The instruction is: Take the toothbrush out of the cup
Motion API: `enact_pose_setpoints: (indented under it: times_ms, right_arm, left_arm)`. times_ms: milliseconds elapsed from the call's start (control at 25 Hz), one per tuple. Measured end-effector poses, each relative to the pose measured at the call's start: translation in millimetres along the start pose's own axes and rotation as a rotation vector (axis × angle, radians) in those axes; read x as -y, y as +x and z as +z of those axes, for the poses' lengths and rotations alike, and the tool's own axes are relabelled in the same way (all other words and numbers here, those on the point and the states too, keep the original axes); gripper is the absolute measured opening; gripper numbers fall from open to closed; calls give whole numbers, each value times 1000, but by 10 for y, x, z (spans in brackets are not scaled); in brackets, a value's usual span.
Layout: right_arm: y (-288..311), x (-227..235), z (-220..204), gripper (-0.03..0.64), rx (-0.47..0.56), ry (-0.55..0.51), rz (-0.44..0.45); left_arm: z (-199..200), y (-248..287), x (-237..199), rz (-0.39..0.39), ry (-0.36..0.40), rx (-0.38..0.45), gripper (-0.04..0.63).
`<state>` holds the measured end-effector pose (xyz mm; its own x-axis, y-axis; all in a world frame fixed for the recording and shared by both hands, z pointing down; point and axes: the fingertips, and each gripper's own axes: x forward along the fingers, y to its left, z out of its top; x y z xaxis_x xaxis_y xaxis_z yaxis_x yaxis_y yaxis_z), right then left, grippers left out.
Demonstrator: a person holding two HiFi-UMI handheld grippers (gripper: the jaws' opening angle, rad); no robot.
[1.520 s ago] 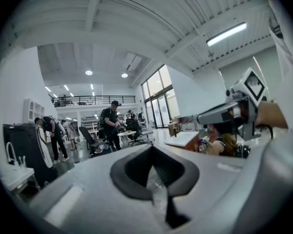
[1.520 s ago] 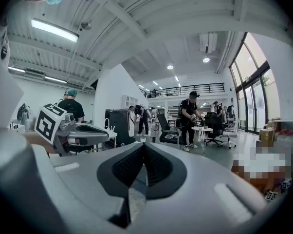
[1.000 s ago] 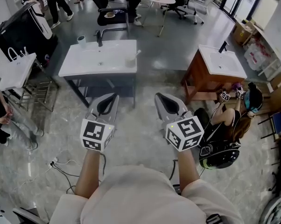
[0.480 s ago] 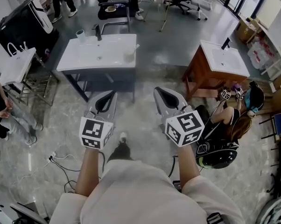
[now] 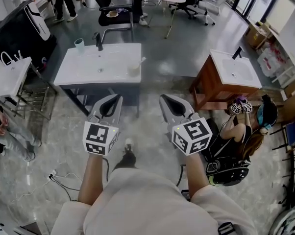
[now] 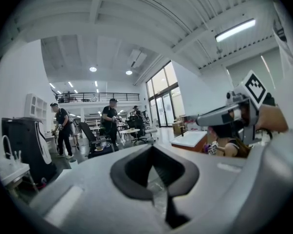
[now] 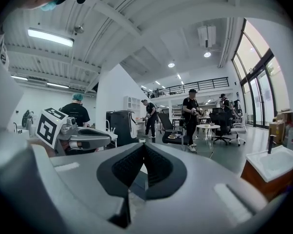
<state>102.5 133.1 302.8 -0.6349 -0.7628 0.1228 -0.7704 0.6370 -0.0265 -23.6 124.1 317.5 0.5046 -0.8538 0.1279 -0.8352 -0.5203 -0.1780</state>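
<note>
A pale cup [image 5: 134, 70] stands near the right edge of the white washbasin top [image 5: 84, 72], a few steps ahead of me. The toothbrush [image 5: 141, 61] leans out of it to the right. Both grippers hang in the air well short of the basin, side by side over the floor. My left gripper [image 5: 114, 100] is shut and holds nothing, as its own view shows [image 6: 154, 147]. My right gripper [image 5: 167, 100] is also shut and empty [image 7: 142, 147]. I cannot make out the cup in either gripper view.
A teal cup [image 5: 79, 44] and a black tap [image 5: 97, 39] stand at the basin's back. A wooden vanity [image 5: 226, 77] is to the right, with a person [image 5: 238, 143] seated on the floor beside it. A small white sink [image 5: 8, 77], a black case [image 5: 20, 31] and floor cables [image 5: 59, 177] are on the left.
The washbasin has drawn a little nearer and shifted left in the head view as I step forward; my foot now shows. Both grippers stay shut and level.
</note>
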Motion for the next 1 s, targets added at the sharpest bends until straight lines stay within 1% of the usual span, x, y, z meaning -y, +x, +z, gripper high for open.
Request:
enact_pose_setpoints:
  times_ms: [280,560,1000]
  right_arm:
    - [619,368,100,6,-6,11,-22]
    - [1104,714,63,6,-36,45,-44]
    - [1863,1058,-4,6,-81,69,-53]
  left_arm:
    - [-19,593,-482,-21,26,-26,0]
    - [-117,1051,-854,-35,-2,-50,0]
    - [-317,1665,-1370,-72,-18,-85,0]
